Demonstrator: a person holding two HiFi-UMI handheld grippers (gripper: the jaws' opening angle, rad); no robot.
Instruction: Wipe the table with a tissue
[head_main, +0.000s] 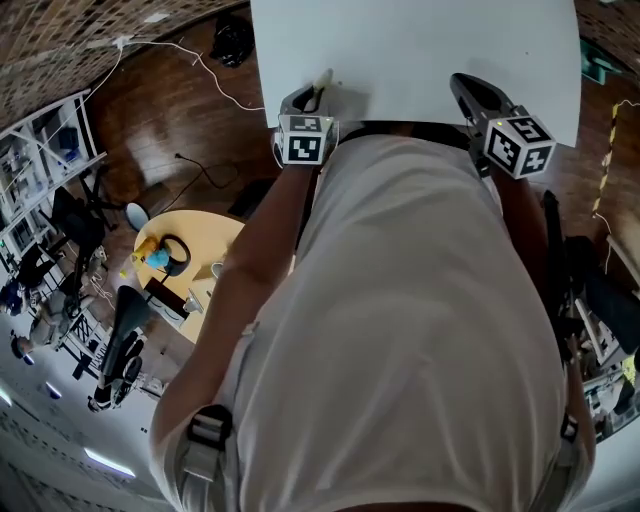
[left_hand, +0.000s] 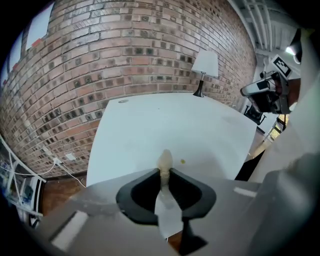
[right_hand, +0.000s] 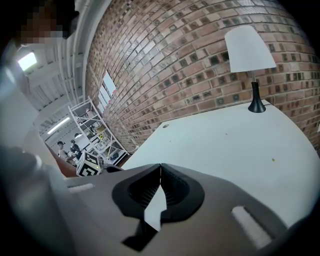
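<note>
Small cream-white tissue, twisted to a narrow wad, was pinched between the jaws of the left gripper, its tip poking out past the fingertips. We found it over the near edge of the white rectangular table; whether it touched the top we could not tell. A tiny yellowish speck lay on the table just right of the tissue tip. Right gripper was clenched with its jaws meeting, nothing between them, hanging over the same near edge, well apart from the left. At the far side we noted a white-shaded lamp on a black base, with a red brick wall behind.
</note>
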